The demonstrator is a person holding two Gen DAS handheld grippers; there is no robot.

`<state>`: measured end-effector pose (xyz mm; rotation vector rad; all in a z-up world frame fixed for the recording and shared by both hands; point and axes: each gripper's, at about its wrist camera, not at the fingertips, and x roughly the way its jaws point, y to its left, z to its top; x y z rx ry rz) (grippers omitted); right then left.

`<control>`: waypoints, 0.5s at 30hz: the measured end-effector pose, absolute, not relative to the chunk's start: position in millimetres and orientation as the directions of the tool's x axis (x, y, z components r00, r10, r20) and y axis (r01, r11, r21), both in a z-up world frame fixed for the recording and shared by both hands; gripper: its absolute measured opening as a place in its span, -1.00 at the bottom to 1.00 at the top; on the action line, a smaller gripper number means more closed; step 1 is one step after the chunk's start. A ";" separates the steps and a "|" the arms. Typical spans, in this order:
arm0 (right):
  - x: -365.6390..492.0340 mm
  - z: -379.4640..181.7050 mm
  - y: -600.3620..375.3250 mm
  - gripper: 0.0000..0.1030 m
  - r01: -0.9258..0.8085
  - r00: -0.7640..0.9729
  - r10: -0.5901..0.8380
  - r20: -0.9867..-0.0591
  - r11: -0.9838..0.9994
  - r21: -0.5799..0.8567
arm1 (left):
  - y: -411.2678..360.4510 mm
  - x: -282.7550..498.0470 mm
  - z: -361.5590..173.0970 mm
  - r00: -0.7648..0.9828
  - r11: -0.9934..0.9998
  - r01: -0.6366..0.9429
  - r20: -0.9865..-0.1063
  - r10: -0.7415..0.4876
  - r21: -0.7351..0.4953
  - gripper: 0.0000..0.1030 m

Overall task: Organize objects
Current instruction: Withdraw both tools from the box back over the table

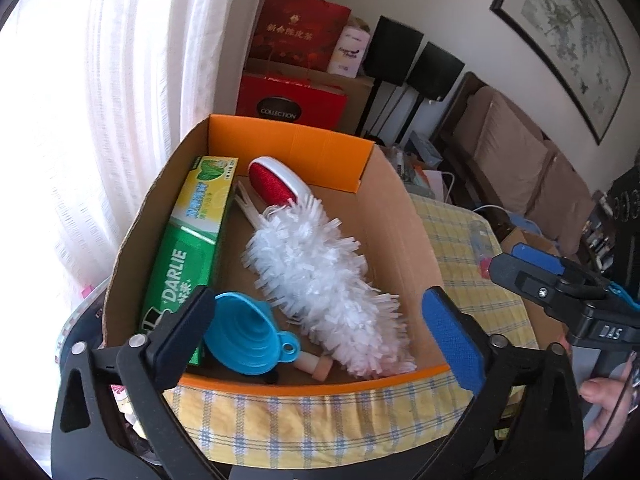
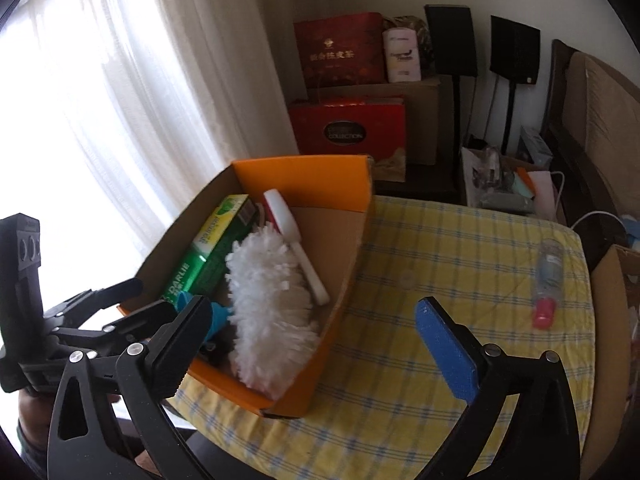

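A cardboard box with an orange rim [image 1: 292, 136] [image 2: 304, 380] stands on the yellow checked tablecloth [image 2: 420, 240]. Inside lie a green Darlie toothpaste carton [image 1: 188, 248] [image 2: 212, 248], a white fluffy duster [image 1: 320, 276] [image 2: 268, 304], a red-and-white lint brush [image 1: 276, 182] [image 2: 288, 232] and a blue funnel [image 1: 244, 332]. My left gripper [image 1: 320, 332] hovers open over the box's near edge, holding nothing. My right gripper [image 2: 316, 340] is open and empty above the cloth, beside the box's right wall. A small clear bottle with a red cap [image 2: 548, 276] lies on the cloth at the right.
White curtains [image 2: 120, 100] hang to the left. Red gift bags [image 2: 348, 128], a brown carton and two black speakers [image 2: 452, 44] stand behind the table. A sofa [image 1: 512, 152] lines the right wall. Another cardboard box [image 2: 608, 300] sits past the table's right edge.
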<state>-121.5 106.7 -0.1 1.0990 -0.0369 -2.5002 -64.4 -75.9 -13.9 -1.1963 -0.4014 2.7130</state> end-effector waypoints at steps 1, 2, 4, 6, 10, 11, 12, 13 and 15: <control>-121.5 -0.2 110.3 1.00 0.348 -0.610 -0.366 -0.702 -0.921 0.178 | -74.1 -64.8 -13.4 -0.672 -0.953 -0.030 -0.700 0.242 -0.300 1.00; -121.9 -0.3 113.9 1.00 0.341 -0.614 -0.357 -0.704 -0.924 0.172 | -70.8 -65.7 -12.4 -0.673 -0.954 -0.033 -0.700 0.242 -0.298 1.00; -122.1 -0.4 122.2 1.00 0.323 -0.624 -0.334 -0.707 -0.933 0.156 | -66.2 -67.6 -11.4 -0.672 -0.955 -0.037 -0.700 0.242 -0.294 1.00; -122.4 0.0 129.9 1.00 0.306 -0.634 -0.312 -0.708 -0.941 0.141 | -59.6 -70.1 -10.5 -0.669 -0.956 -0.045 -0.702 0.245 -0.291 1.00; -122.9 1.4 145.5 1.00 0.278 -0.651 -0.276 -0.707 -0.953 0.116 | -44.8 -74.7 -8.3 -0.665 -0.959 -0.064 -0.705 0.247 -0.276 1.00; -123.5 1.8 149.3 1.00 0.273 -0.654 -0.271 -0.706 -0.955 0.113 | -39.6 -76.6 -7.6 -0.663 -0.960 -0.072 -0.706 0.250 -0.272 1.00; -124.0 2.2 154.4 1.00 0.266 -0.658 -0.264 -0.706 -0.958 0.110 | -36.4 -77.5 -7.2 -0.662 -0.960 -0.077 -0.706 0.251 -0.269 1.00; -124.6 2.5 158.2 1.00 0.260 -0.660 -0.258 -0.705 -0.960 0.107 | -31.5 -79.1 -6.5 -0.662 -0.962 -0.083 -0.707 0.249 -0.261 1.00; -127.0 3.0 165.8 1.00 0.245 -0.667 -0.240 -0.705 -0.965 0.097 | -23.9 -81.8 -5.3 -0.662 -0.964 -0.094 -0.708 0.246 -0.247 1.00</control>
